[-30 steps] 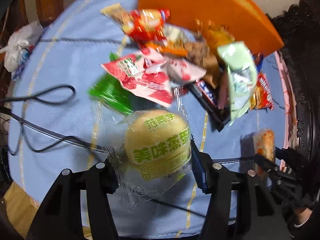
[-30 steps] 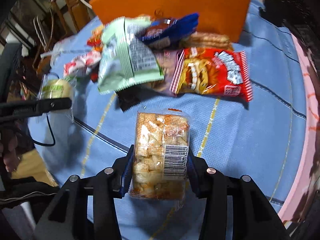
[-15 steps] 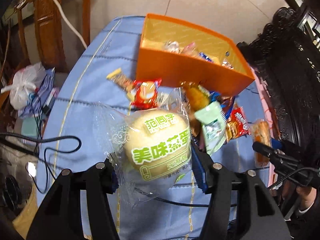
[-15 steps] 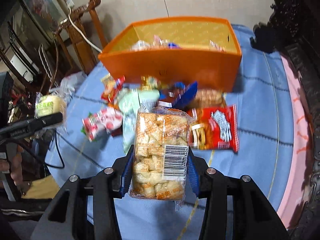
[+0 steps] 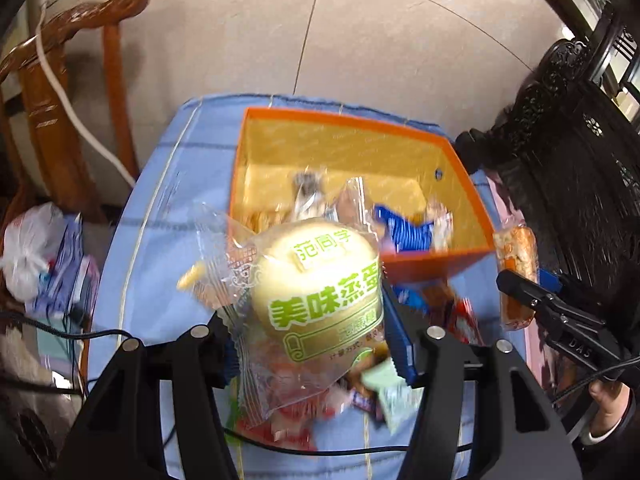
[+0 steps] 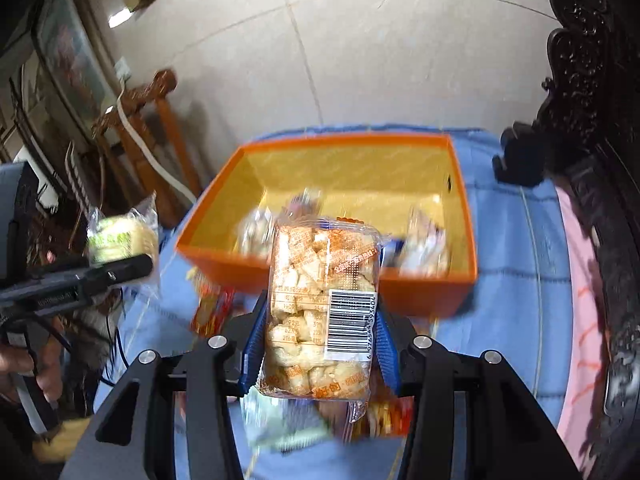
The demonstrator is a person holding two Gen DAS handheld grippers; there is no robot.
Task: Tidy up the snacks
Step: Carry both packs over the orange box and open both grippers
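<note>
At the far edge of the table [image 5: 148,216], on its blue cloth, an orange box [image 5: 436,264] stood open-topped, yellow inside, long axis running left to right across the table. Several wrapped snacks lay on its floor, bunched toward the near wall; a blue-striped packet [image 5: 404,232] among them, the rest too blurred to name.

Left gripper [image 5: 312,344] pinched a round steamed cake [image 5: 320,280] in a clear wrapper, blue pads pressed against both sides of it. The cake hung above the table just short of the box's near-left corner, green lettering facing the camera, wrapper's crimped end trailing down and left. Round body, no clear long axis.

Right gripper [image 6: 318,344] clamped a clear pack of puffed rice squares [image 6: 322,304], pads tight on its two long sides. Pack's long axis ran along the fingers, pointing away from the camera toward the box; barcode label on its right face. Far end of the pack overlapped the box's near wall in the right wrist view. The same pack [image 5: 516,276] showed in the left wrist view, off the box's near-right corner.

Loose snack packets [image 5: 384,392] lay heaped on the cloth under both grippers, between the box and the near edge, motion-blurred. A red packet [image 6: 214,306] sat just before the box's near wall.

Left of the table, a wooden chair [image 5: 56,92] with a white cord [image 5: 76,108] draped over it; a white plastic bag [image 5: 28,252] below. Dark carved furniture [image 5: 568,152] stood to the right.
</note>
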